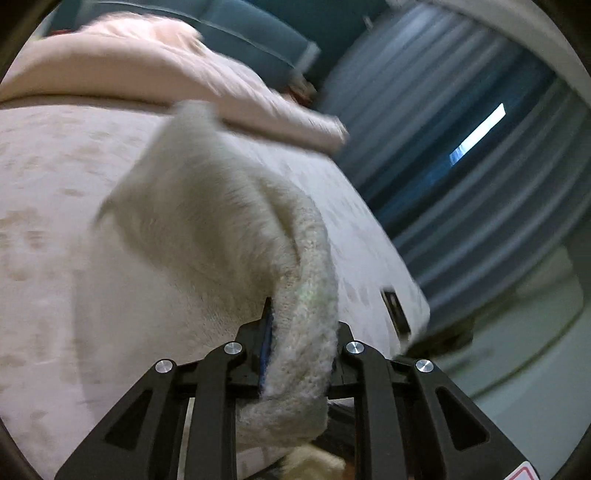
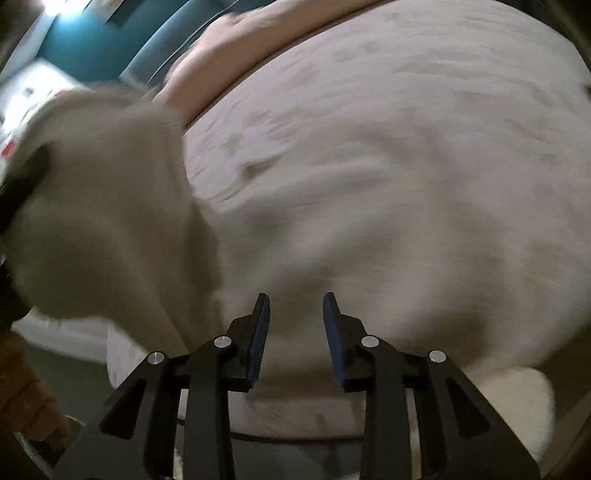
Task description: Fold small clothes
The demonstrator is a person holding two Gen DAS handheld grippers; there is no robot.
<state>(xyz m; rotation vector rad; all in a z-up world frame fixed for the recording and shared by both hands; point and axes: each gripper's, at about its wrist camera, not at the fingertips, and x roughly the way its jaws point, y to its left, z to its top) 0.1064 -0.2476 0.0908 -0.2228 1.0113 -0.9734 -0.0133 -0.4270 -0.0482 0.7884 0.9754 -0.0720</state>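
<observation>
A cream fuzzy knit garment (image 1: pixel 207 221) lies on the pale bed cover. My left gripper (image 1: pixel 301 317) is shut on a thick edge of it and holds that part lifted, so the cloth drapes down from the fingers. In the right wrist view the same garment (image 2: pixel 332 258) spreads under my right gripper (image 2: pixel 296 306), with its lifted part (image 2: pixel 99 192) hanging blurred at the left. The right gripper is open and empty, just above the garment's body.
A pale patterned bed cover (image 1: pixel 40 192) carries the garment. A folded pink blanket (image 1: pixel 147 70) lies at the far side, also in the right wrist view (image 2: pixel 229 55). Blue curtains (image 1: pixel 461 166) hang beyond the bed's right edge. A teal headboard (image 1: pixel 255 33) stands behind.
</observation>
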